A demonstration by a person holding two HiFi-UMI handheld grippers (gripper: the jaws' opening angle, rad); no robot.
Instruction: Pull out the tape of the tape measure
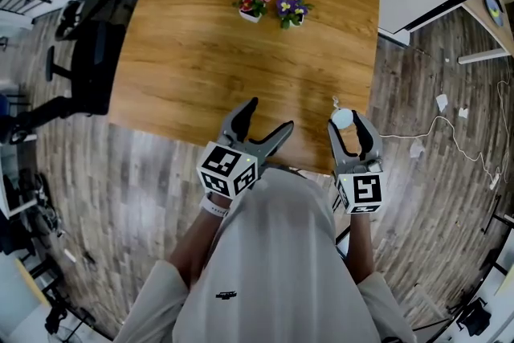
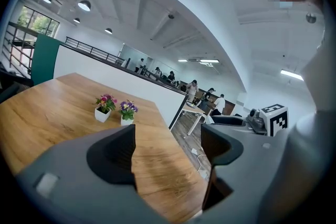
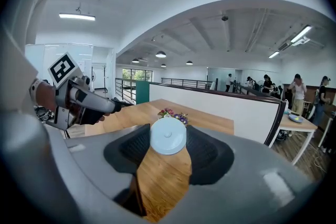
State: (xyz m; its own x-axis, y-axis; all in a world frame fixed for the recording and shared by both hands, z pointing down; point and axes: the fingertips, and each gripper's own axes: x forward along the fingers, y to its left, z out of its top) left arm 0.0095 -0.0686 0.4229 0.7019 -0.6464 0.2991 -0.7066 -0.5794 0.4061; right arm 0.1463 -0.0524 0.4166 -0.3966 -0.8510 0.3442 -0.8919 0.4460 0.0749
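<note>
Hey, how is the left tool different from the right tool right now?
The right tool is clamped on the round pale tape measure; the left tool holds nothing. The left tool's jaws stand wide apart, the right tool's narrower, around the case. In the head view the left tool angles toward the right tool, which points nearly straight ahead. Both are at the near edge of the wooden table.

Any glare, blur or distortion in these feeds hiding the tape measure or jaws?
Head view: even light, no glare, faint shadows on the table. Right gripper view: heavy fisheye, tape measure crisp between the jaws. Left gripper view: fisheye, mosaic patch top right.
</note>
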